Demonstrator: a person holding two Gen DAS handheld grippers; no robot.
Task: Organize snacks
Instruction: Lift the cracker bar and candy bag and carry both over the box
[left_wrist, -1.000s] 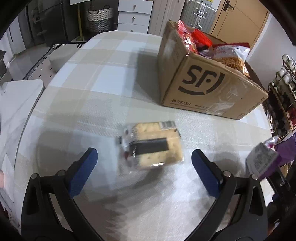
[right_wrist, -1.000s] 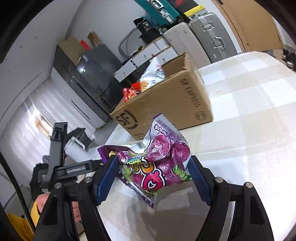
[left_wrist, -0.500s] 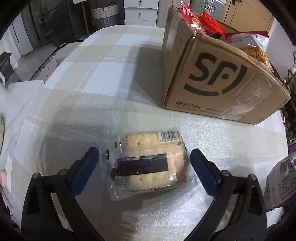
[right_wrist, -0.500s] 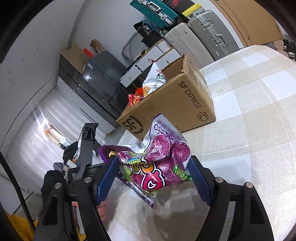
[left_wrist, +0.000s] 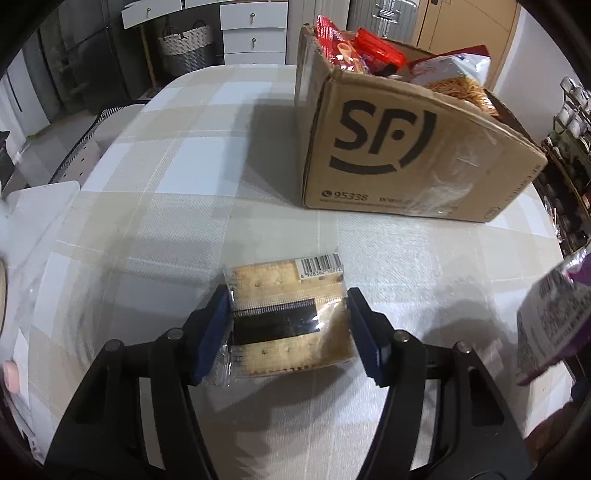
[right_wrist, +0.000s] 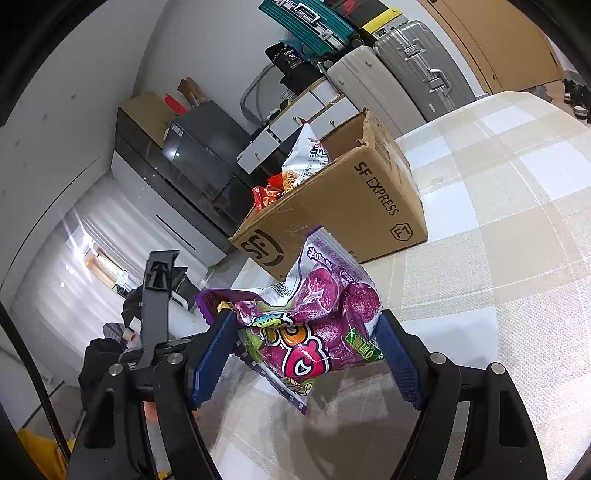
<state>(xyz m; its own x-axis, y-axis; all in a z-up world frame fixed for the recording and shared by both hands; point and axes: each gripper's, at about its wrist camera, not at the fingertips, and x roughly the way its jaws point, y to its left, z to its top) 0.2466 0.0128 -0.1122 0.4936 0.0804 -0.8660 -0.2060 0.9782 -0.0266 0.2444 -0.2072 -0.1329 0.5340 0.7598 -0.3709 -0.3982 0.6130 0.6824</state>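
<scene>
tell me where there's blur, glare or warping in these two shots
Left wrist view: fisheye bends the cardboard box, glare on its tape, and the table smears at the lower left beside the cracker pack. Right wrist view: sharp, but tilted and warped, with blown-out window light at left behind the purple snack bag.

The cracker pack (left_wrist: 290, 317) is clear plastic with a black band and a barcode label, and it lies flat on the checked tablecloth in front of the box (left_wrist: 402, 155). The purple bag (right_wrist: 314, 325) is crumpled and held above the table. The cardboard box stands open, with red and white packets inside.
</scene>
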